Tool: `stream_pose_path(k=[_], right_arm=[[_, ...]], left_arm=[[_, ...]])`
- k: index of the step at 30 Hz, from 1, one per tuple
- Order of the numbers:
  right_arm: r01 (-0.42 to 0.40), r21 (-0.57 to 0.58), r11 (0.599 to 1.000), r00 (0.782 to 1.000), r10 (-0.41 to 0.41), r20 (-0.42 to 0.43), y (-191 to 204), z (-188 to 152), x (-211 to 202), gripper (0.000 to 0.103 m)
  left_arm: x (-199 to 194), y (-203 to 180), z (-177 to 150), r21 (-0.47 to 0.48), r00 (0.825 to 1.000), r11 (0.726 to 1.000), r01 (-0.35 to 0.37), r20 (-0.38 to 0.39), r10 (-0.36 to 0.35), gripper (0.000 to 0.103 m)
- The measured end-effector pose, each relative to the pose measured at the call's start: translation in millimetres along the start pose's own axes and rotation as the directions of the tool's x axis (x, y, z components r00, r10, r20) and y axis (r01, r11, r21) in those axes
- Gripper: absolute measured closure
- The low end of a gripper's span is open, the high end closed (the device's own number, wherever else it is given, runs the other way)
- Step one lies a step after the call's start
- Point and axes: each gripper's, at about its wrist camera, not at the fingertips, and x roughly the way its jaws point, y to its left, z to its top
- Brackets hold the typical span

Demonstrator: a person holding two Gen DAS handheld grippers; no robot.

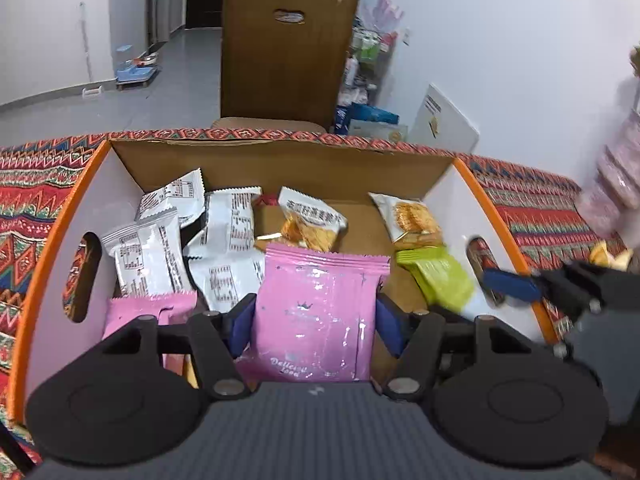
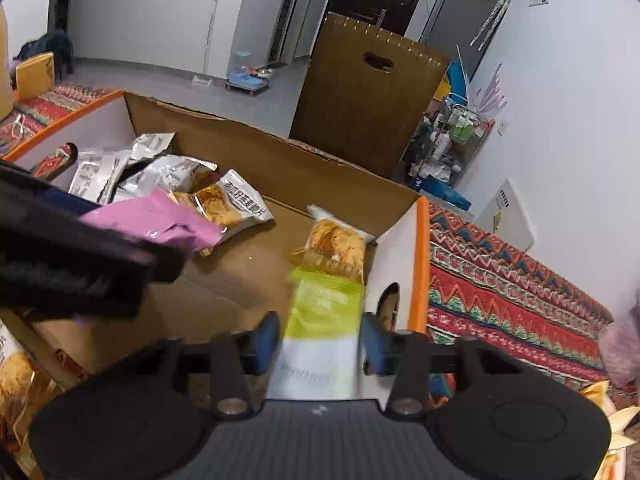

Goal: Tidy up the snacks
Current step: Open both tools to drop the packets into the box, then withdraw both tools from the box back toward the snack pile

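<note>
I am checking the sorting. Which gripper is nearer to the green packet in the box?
Right. The right gripper has the green packet between its fingers, at the right wall of the box. The left gripper is apart, mid-box, around a pink packet.

Your left gripper (image 1: 316, 320) clamps a pink snack packet (image 1: 320, 312) between its blue pads, low in the centre of the frame, over the open cardboard box (image 1: 280, 164). Silver packets (image 1: 192, 240) are piled in the box's left half, and a second pink packet (image 1: 152, 312) lies lower left. At right, your right gripper (image 1: 516, 284) is beside a blurred green packet (image 1: 440, 276).
</note>
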Motion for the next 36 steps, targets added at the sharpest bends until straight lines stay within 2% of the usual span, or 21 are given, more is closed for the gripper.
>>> stream_pose_path(k=[4,9,12,14,16,18,21,23,24,27,29,31,33,36], right_arm=[[0.045,-0.053,0.998,0.997,-0.041,0.066,6.1,-4.3,-17.2,0.038],[0.016,-0.006,1.0,0.992,-0.015,0.127,-12.7,-0.6,-50.5,0.038],[0.003,0.031,1.0,0.985,-0.008,0.173,-27.2,-1.8,-79.0,0.037],[-0.008,0.049,0.999,0.978,-0.002,0.21,-36.4,-6.3,-101.8,0.031],[-0.026,0.051,0.998,0.965,0.012,0.262,-43.8,-15.4,-128.5,0.019],[-0.02,0.045,0.999,0.957,0.006,0.289,-45.3,-26.9,-151.3,0.018],[-0.013,0.037,0.999,0.945,0.0,0.328,-43.6,-45.8,-185.5,0.017],[-0.027,0.042,0.999,0.933,0.01,0.359,-42.4,-60.2,-208.4,0.016],[-0.038,0.043,0.998,0.925,0.019,0.378,-41.6,-69.0,-219.3,0.013],[-0.07,0.06,0.996,0.905,0.038,0.423,-37.6,-100.9,-246.6,0.012],[-0.09,0.081,0.993,0.893,0.045,0.448,-34.0,-127.3,-263.2,0.01],[-0.109,0.1,0.989,0.887,0.051,0.459,-30.4,-153.4,-275.5,0.005],[-0.119,0.102,0.988,0.885,0.059,0.462,-25.0,-177.3,-284.3,0.004],[-0.101,0.125,0.987,0.891,0.034,0.453,-15.5,-206.5,-295.3,0.004]], left_arm=[[-1.7,1.8,-1.4,0.004,1.0,1.0,0.029,0.006,-0.029,0.032],[-32.7,10.9,-2.8,0.019,0.999,0.999,0.03,0.039,-0.031,0.03],[-65.0,22.5,-5.4,0.023,0.998,1.0,0.015,0.066,-0.016,0.029],[-94.2,32.0,-10.3,0.032,0.995,0.999,0.0,0.099,-0.003,0.026],[-130.0,40.4,-18.8,0.046,0.99,0.999,-0.014,0.141,0.007,0.021],[-165.5,48.2,-31.9,0.055,0.981,0.998,-0.015,0.196,0.004,0.019],[-215.2,56.1,-58.1,0.077,0.966,0.997,-0.021,0.258,0.001,0.017],[-246.8,59.6,-83.1,0.104,0.949,0.994,-0.016,0.315,-0.017,0.007],[-260.3,60.8,-98.1,0.118,0.939,0.993,-0.019,0.343,-0.022,0.006],[-287.7,59.0,-145.1,0.177,0.926,0.982,-0.061,0.378,-0.011,0.006],[-304.6,57.5,-179.1,0.22,0.91,0.972,-0.083,0.415,-0.016,0.003],[-320.1,56.7,-211.2,0.251,0.883,0.962,-0.108,0.469,-0.023,0.003],[-330.8,54.4,-234.6,0.236,0.866,0.961,-0.145,0.5,0.007,0.002],[-341.6,53.0,-261.6,0.194,0.86,0.971,-0.141,0.51,0.023,0.0]])
